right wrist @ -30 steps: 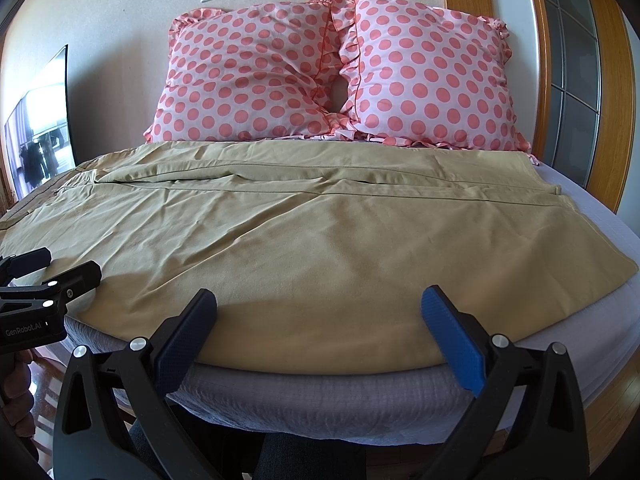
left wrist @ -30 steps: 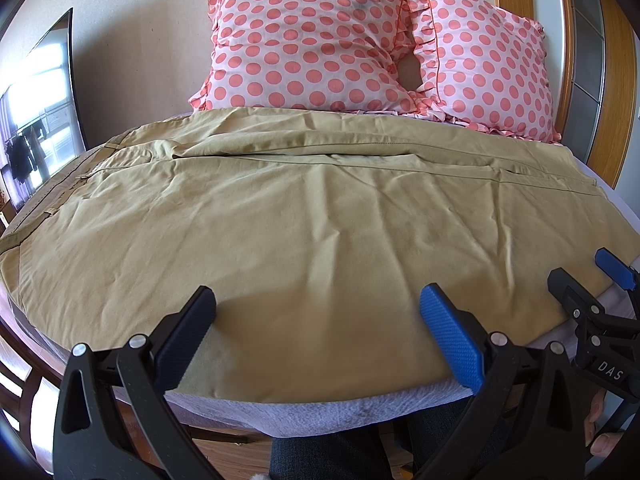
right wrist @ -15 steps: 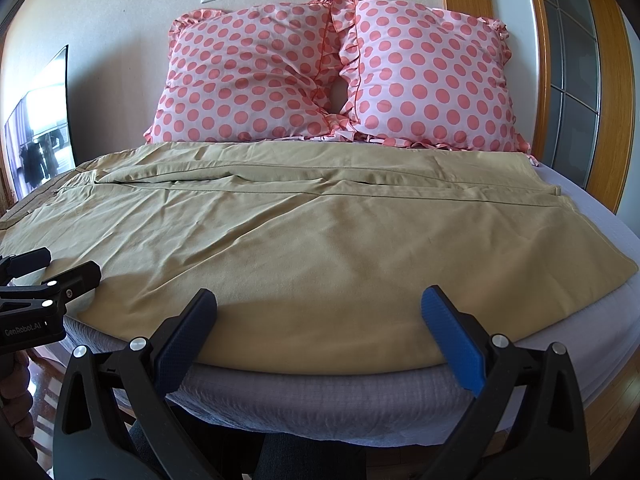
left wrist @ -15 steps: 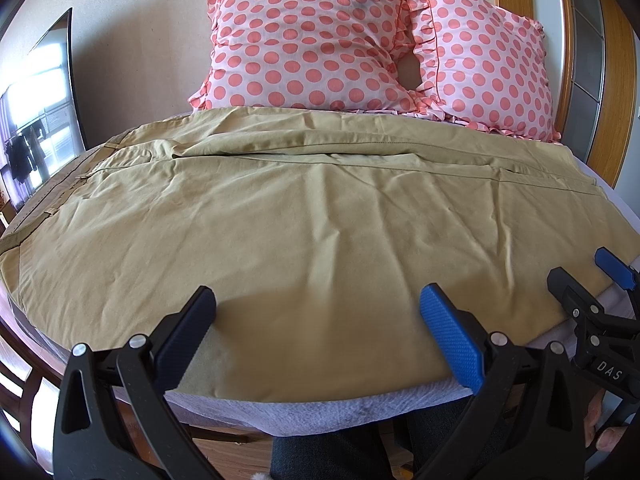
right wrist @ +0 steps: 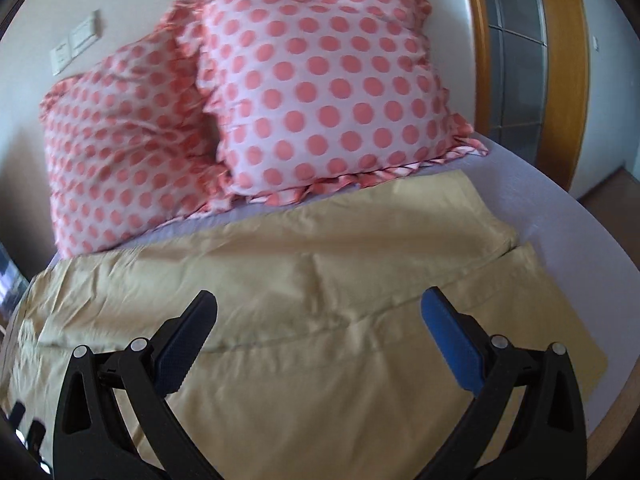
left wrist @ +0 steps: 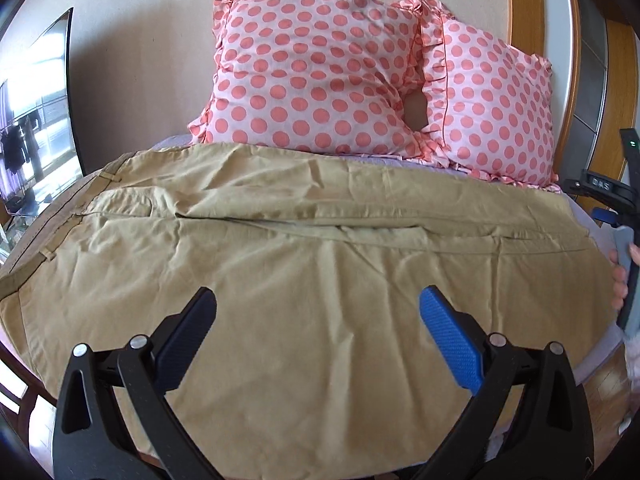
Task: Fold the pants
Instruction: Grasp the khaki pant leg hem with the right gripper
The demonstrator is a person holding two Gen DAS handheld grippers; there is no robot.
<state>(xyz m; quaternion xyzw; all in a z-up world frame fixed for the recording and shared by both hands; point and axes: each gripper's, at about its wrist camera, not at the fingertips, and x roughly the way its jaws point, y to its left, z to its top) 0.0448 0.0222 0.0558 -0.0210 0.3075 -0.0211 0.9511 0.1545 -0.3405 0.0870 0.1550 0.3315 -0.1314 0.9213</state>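
Khaki pants (left wrist: 304, 280), spread flat on the bed (right wrist: 568, 216).
Waistband is laid leftward, legs rightward, below two polka-dot pillows (left wrist: 316, 76). Left gripper (left wrist: 318, 320) and right gripper (right wrist: 319, 318) are held released above the fabric; nothing is grasped.

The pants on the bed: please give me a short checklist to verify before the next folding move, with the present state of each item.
1. Pants spread flat on the bed: ok, only light wrinkles.
2. Left claw open and empty: ok.
3. Right claw open and empty: ok.
4. Leg cuffs in view and unobstructed: ok.
5. Pillows off the fabric: cannot tell; their ruffles reach the far edge.
6. Waistband fully on the mattress: cannot tell; it lies at the picture's edge.
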